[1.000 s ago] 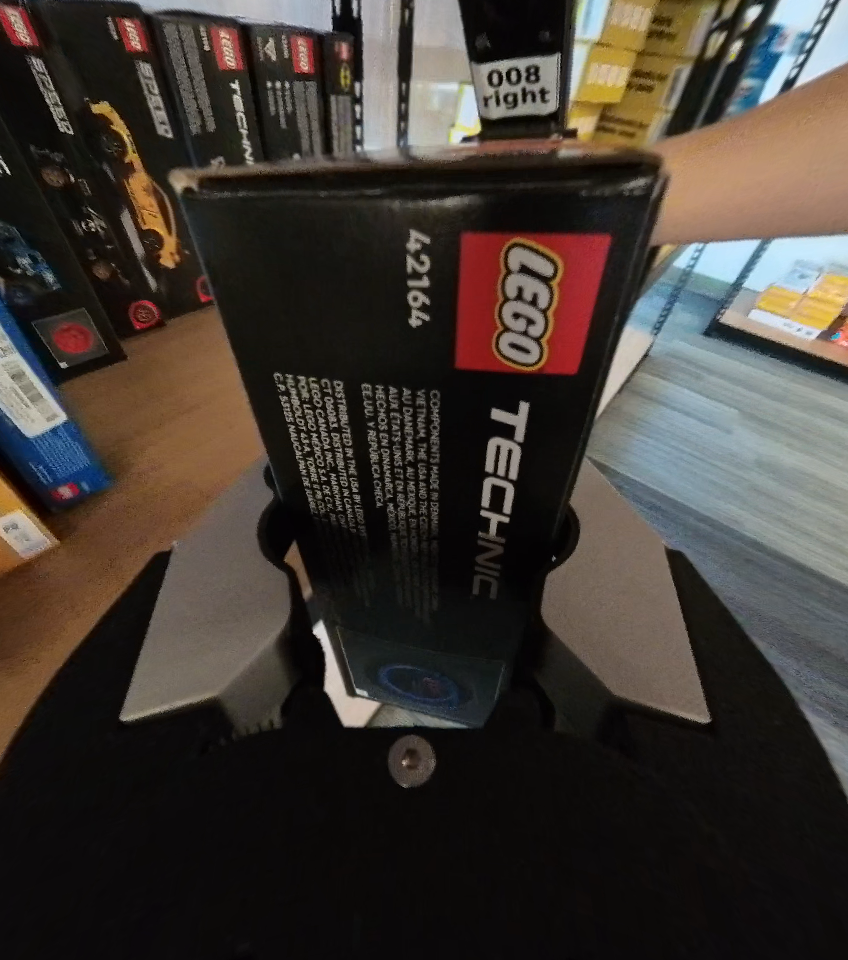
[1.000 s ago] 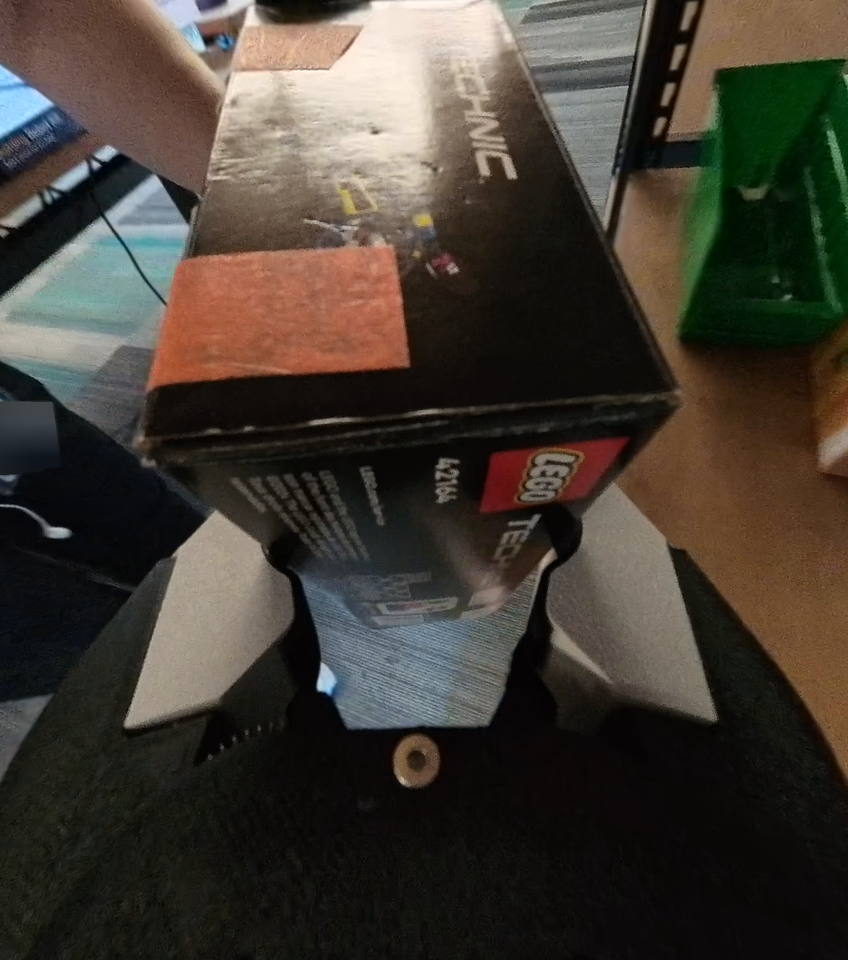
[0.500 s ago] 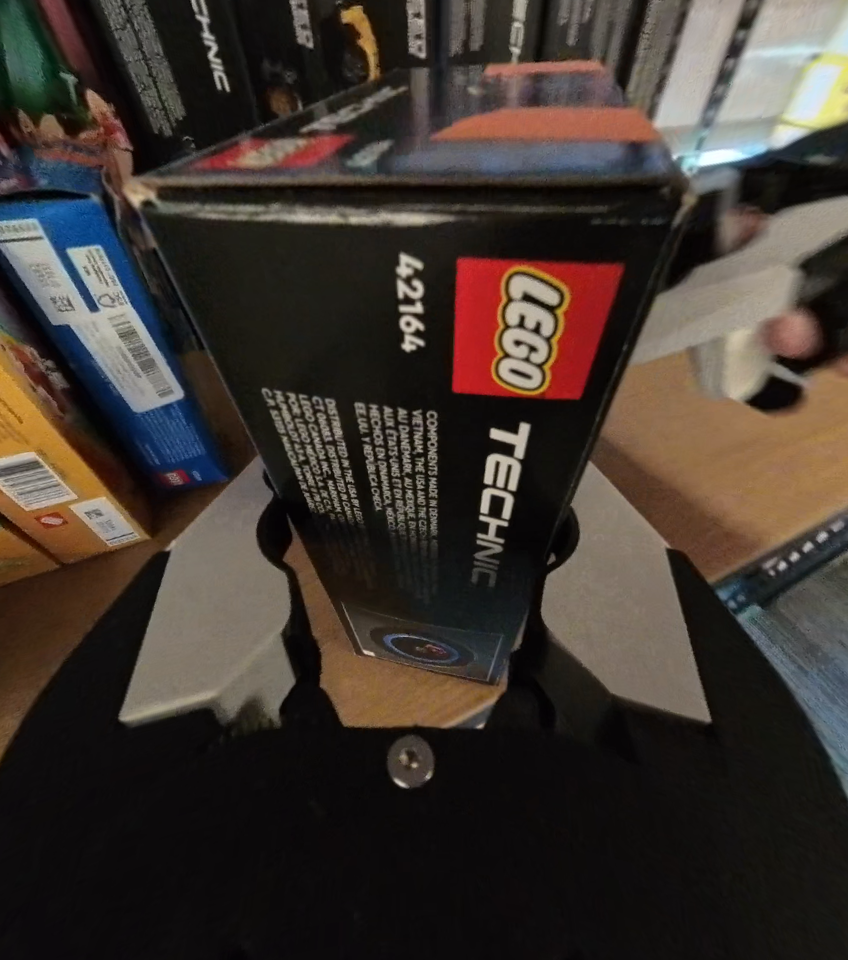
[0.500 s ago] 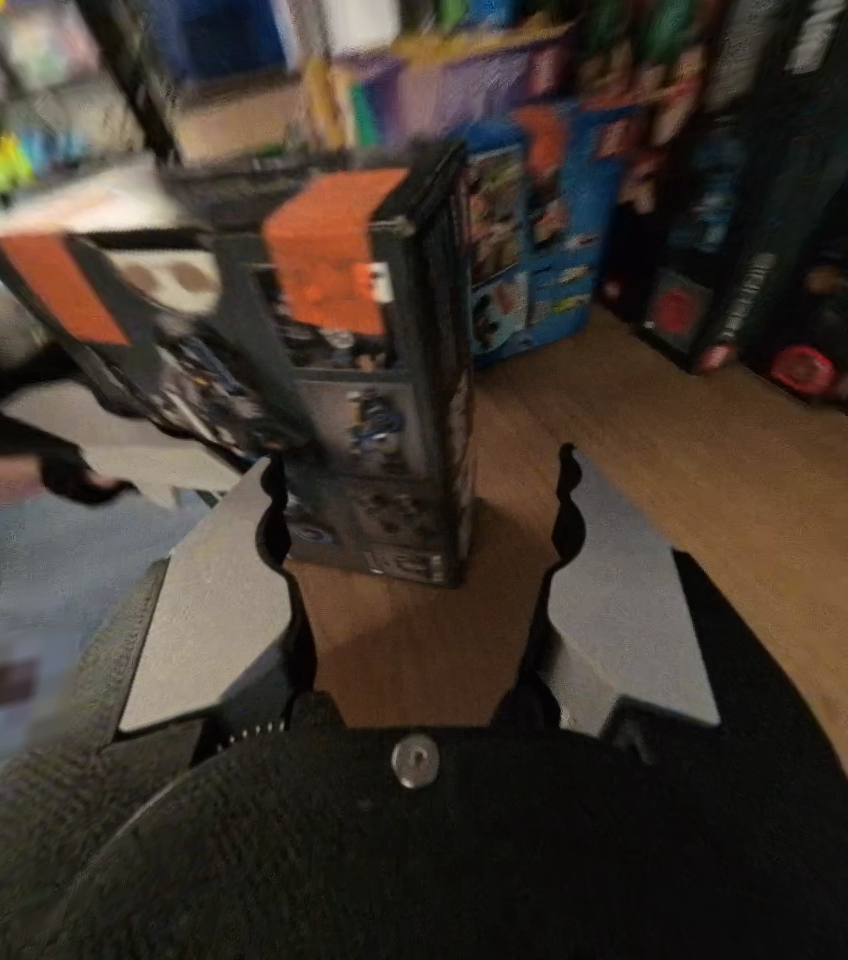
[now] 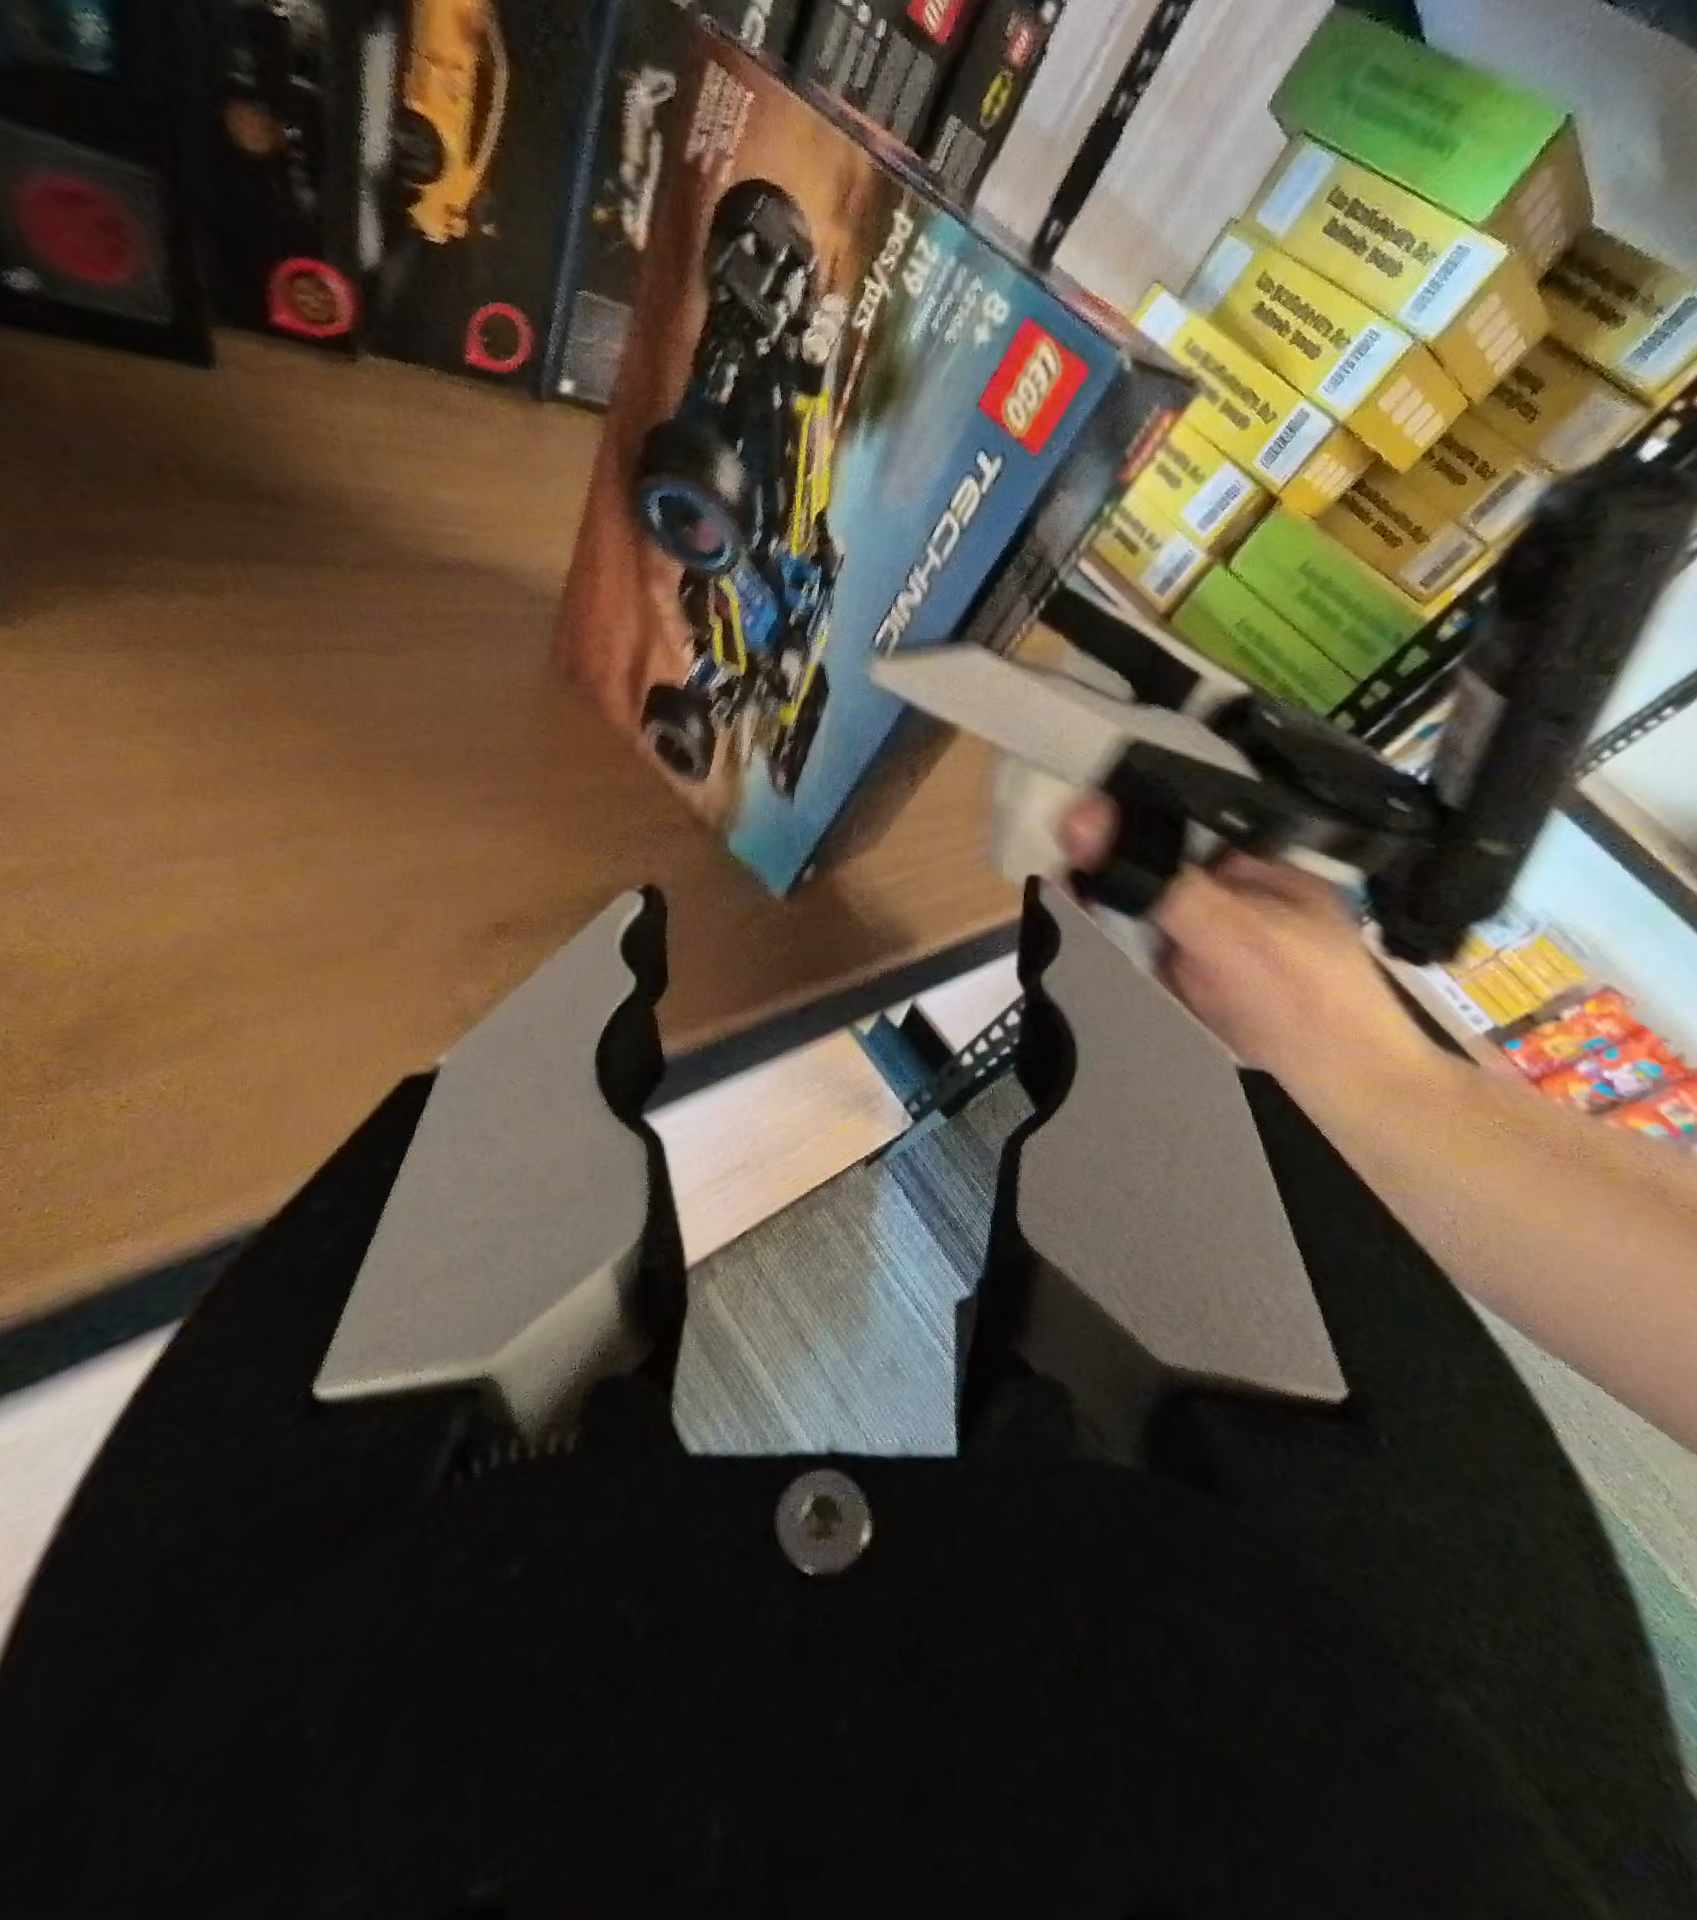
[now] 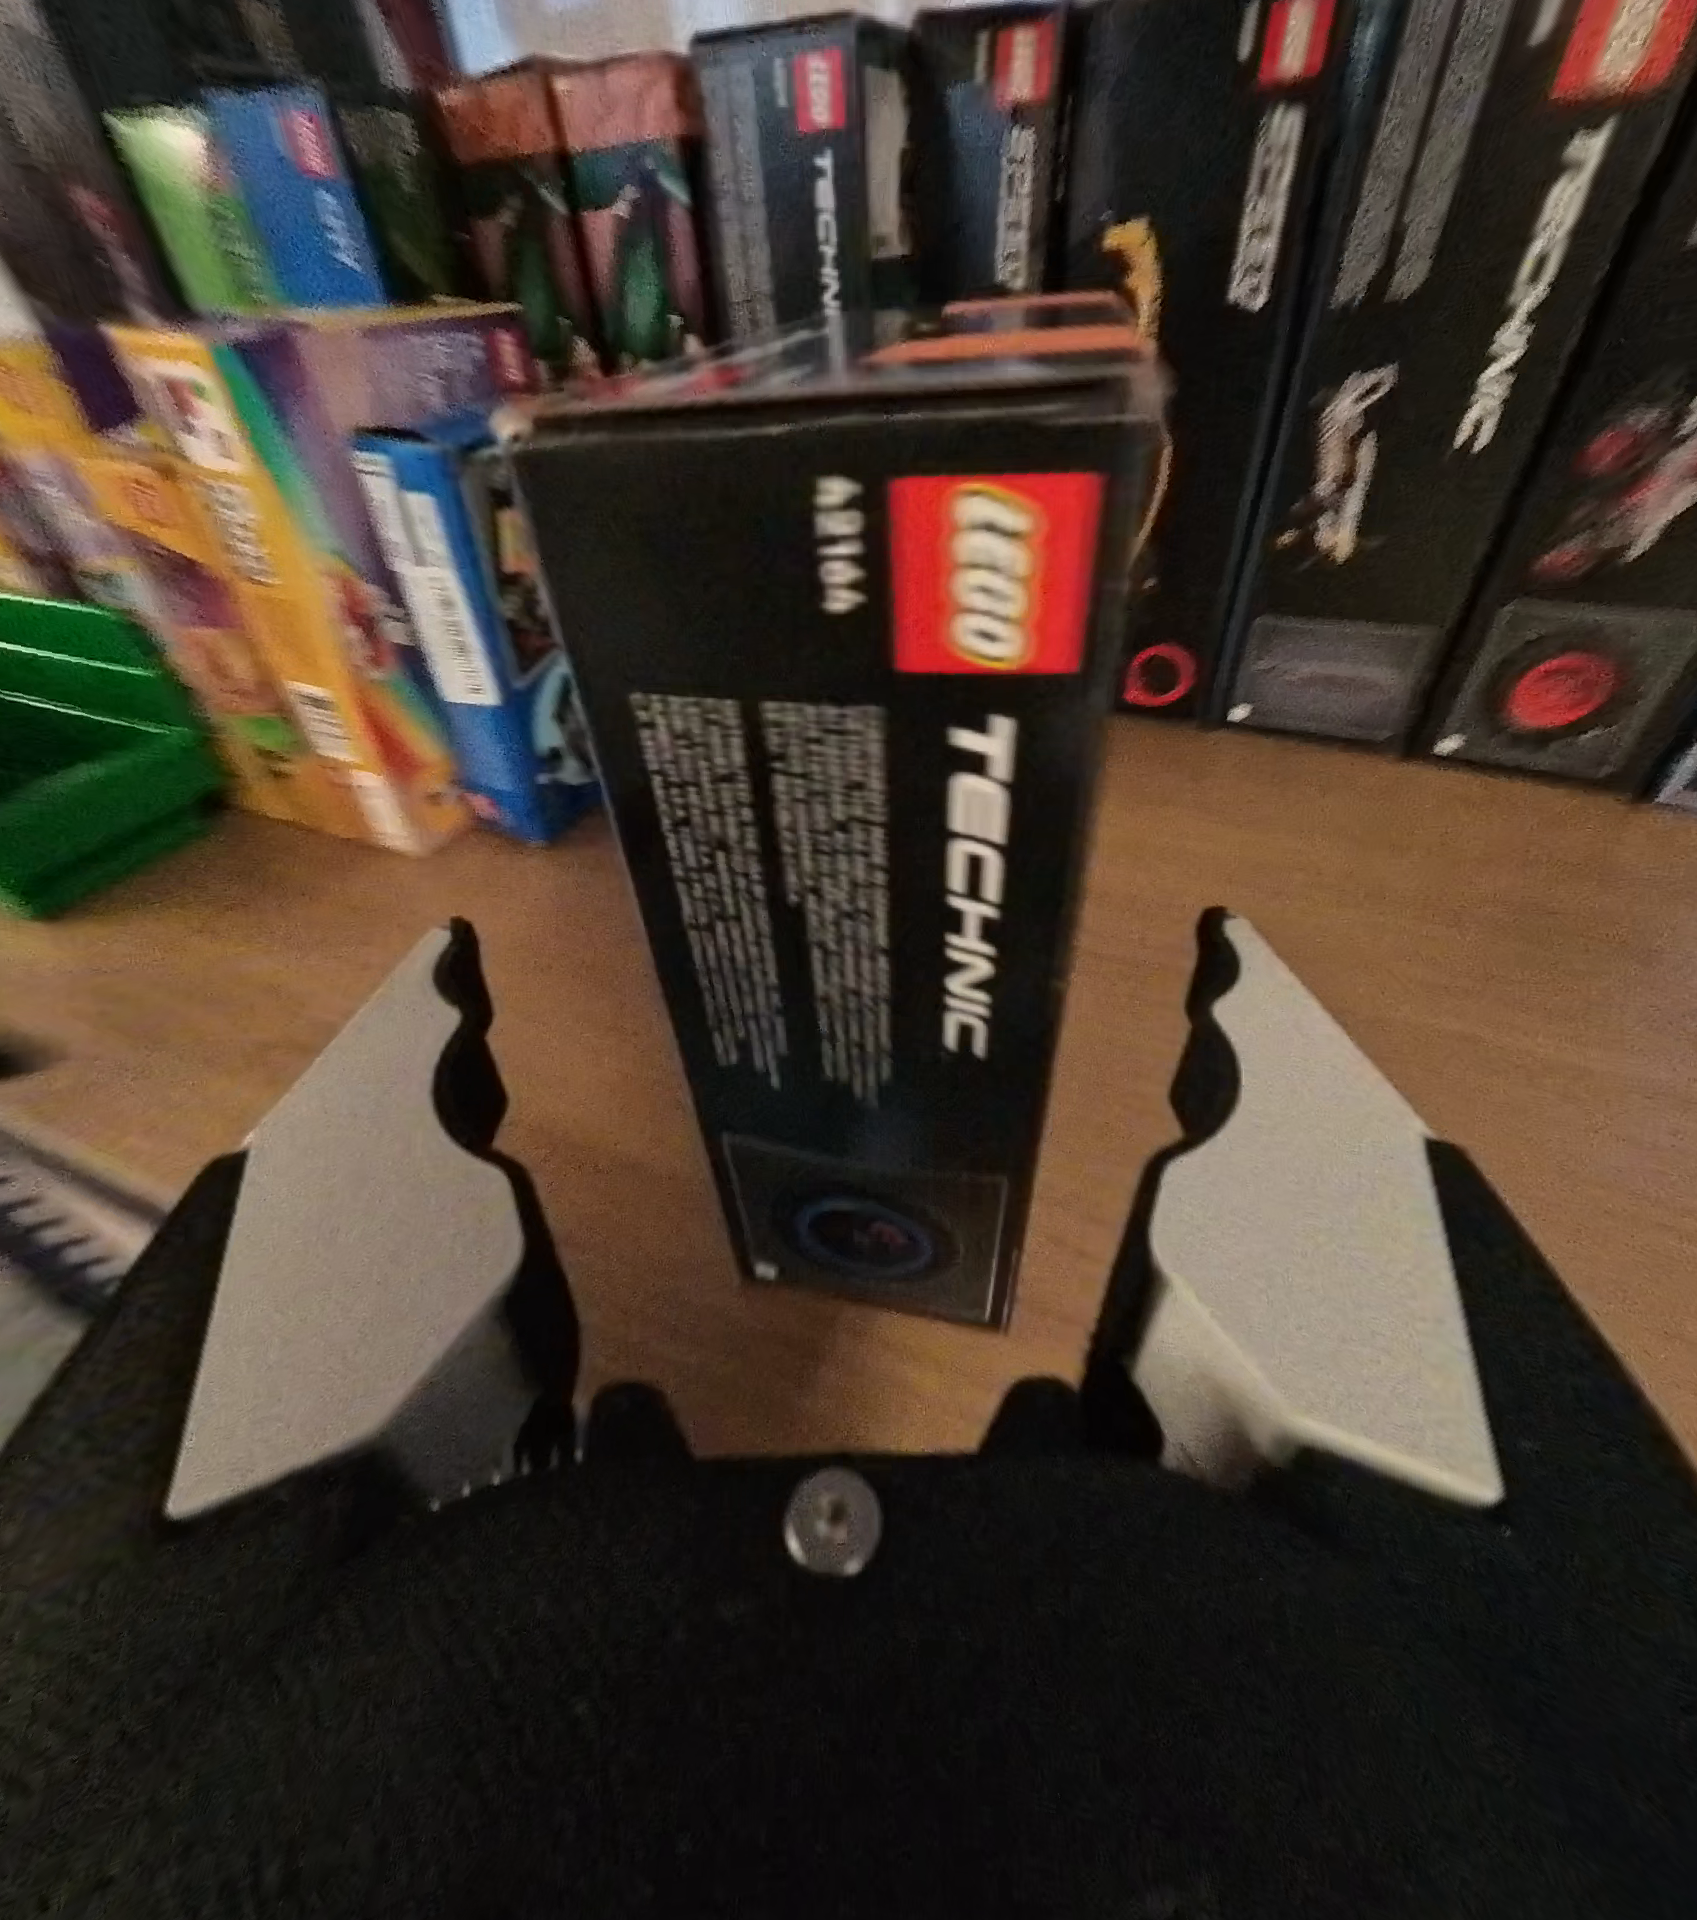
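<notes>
A black toy-brick box (image 6: 854,779) stands upright on the wooden shelf board (image 6: 1395,987). My right gripper (image 6: 836,925) is open wide around its near narrow end, with a clear gap between each pad and the box. In the left wrist view the same box (image 5: 823,468) shows its picture side, leaning slightly, ahead and to the right. My left gripper (image 5: 841,894) is open and empty, drawn back over the shelf's front edge (image 5: 823,997). A grey finger (image 5: 1031,717) of the right gripper sits beside the box there, held by a person's hand (image 5: 1239,935).
A row of tall black boxes (image 6: 1446,416) lines the back of the shelf. Colourful boxes (image 6: 304,571) and a green bin (image 6: 23,727) stand at the left. Yellow and green cartons (image 5: 1395,312) fill another rack to the right. Floor lies below the shelf edge.
A second ago both grippers held the box by its ends. The right let go first and swung round to face the box end, opening wider. The left has now released it and pulled back.
</notes>
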Tool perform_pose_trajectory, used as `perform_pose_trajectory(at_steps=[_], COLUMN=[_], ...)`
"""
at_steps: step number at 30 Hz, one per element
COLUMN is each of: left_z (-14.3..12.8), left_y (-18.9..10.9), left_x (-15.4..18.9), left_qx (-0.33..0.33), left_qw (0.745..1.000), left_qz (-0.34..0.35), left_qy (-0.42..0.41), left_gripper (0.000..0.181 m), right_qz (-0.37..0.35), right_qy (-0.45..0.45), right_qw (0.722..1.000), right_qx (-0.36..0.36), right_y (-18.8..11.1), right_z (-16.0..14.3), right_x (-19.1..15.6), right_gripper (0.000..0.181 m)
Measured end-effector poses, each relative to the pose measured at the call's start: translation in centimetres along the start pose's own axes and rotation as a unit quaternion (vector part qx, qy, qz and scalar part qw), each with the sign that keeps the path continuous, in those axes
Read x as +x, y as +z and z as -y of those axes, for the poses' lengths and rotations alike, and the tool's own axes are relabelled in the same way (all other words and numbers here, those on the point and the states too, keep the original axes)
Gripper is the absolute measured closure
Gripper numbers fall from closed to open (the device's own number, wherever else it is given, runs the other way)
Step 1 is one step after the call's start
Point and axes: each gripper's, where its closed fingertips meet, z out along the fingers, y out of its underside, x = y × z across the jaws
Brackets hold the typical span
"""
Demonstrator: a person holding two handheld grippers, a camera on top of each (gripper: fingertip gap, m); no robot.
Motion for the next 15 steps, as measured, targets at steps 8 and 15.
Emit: perform_pose_trajectory(at_steps=[8, 15], left_z=[-10.4, -14.1], left_y=[-16.2, -21.6], left_x=[0.5, 0.3], left_qx=[-0.076, -0.149], left_qw=[0.995, 0.980], left_qz=[0.070, 0.127], left_qy=[0.001, 0.018], left_gripper=[0.117, 0.120], right_qz=[-0.074, -0.151], right_qy=[-0.046, -0.031], right_qw=[0.994, 0.985], right_qx=[-0.069, -0.072], right_y=[1.4, 0.4], right_z=[-2.2, -1.9], right_x=[2.2, 17.6], right_gripper=[0.097, 0.098])
